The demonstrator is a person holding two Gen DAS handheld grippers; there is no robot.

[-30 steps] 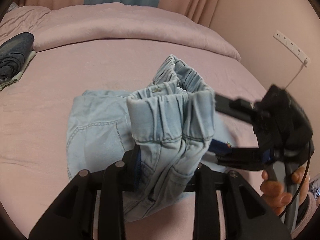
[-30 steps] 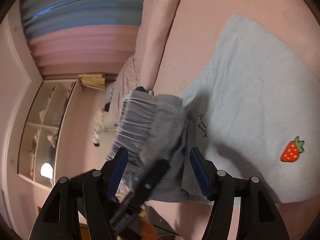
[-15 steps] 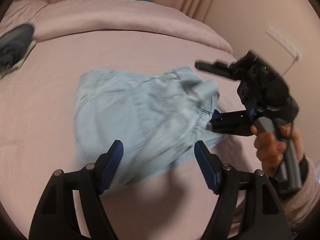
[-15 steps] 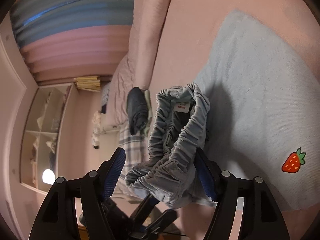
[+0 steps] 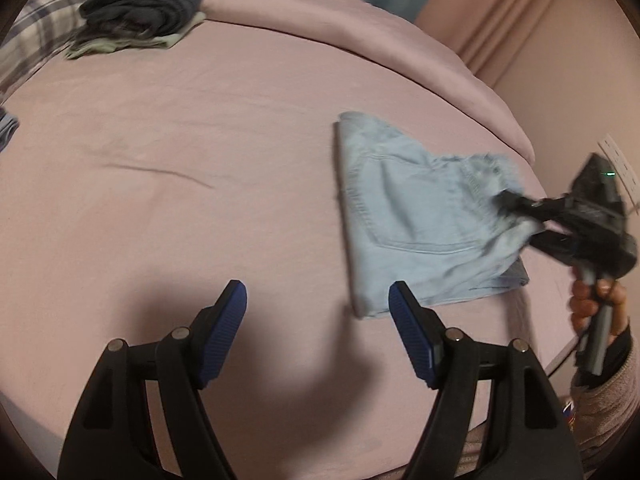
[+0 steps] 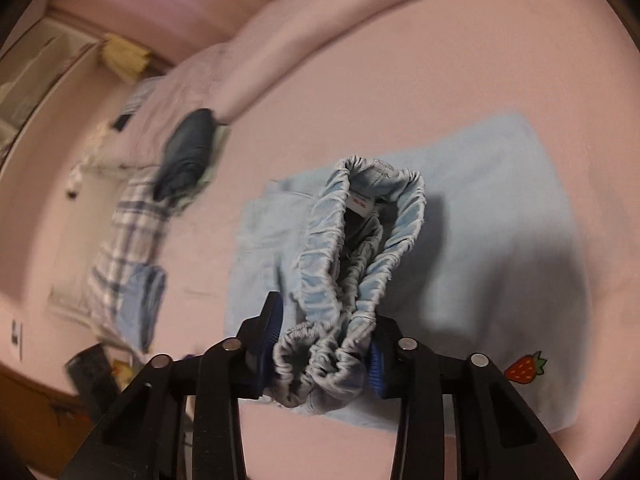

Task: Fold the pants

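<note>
Light blue denim pants [image 5: 400,216] lie folded on the pink bed [image 5: 160,160], right of centre in the left wrist view. My left gripper [image 5: 316,286] is open and holds nothing, its right fingertip just in front of the pants' near corner. My right gripper [image 6: 324,344] is closing on the gathered elastic waistband [image 6: 360,216], which is bunched between its blue pads and lifted off the flat part [image 6: 480,200]. From the left wrist view the right gripper [image 5: 520,216] bites the pants' right end, held by a hand [image 5: 592,300]. A strawberry patch [image 6: 524,368] shows near the front.
A pile of dark folded garments [image 5: 144,4] sits at the far left of the bed beside plaid cloth [image 5: 28,40]. A rolled pink duvet [image 5: 360,28] runs along the back. A power strip [image 5: 616,164] hangs on the right wall. A blue folded item [image 6: 144,300] lies left.
My left gripper let go of the pants, opened and swung left. The lifted pants dropped onto the bed. My right gripper closed on the waistband and rolled.
</note>
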